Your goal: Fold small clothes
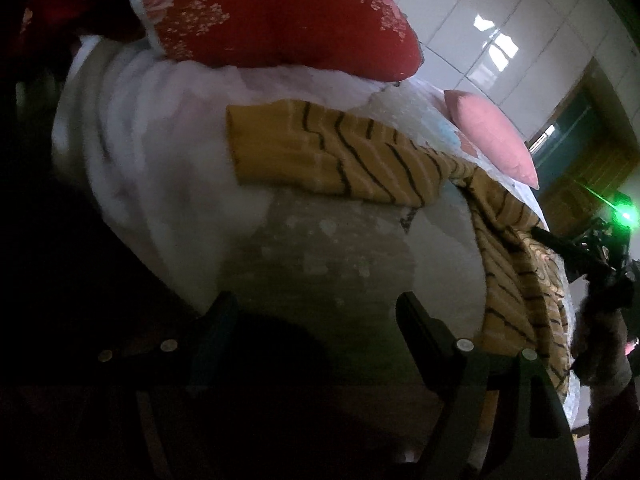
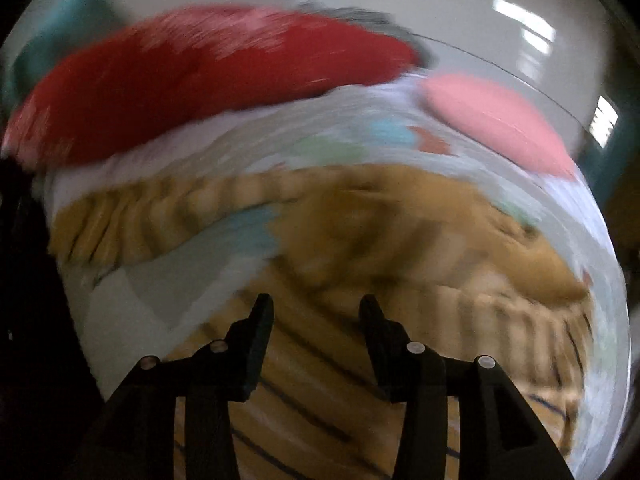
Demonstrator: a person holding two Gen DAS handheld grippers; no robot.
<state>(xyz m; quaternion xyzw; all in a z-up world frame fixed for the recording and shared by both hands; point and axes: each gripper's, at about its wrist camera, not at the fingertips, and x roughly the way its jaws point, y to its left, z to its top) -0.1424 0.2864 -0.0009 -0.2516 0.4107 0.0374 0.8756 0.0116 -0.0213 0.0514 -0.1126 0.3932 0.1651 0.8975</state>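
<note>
While both tongs, left tongs and right tongs, are held apart and empty, the striped garment should be gripped at 2 edges, flat on the bed.

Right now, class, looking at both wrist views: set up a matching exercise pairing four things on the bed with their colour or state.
Column one:
1. big pillow
2. small cushion
3. striped garment
4. left gripper

Column two:
A. plain pink
B. open, holding nothing
C. red with small pale flowers
D. mustard yellow with dark stripes

Pairs: 1-C, 2-A, 3-D, 4-B
</note>
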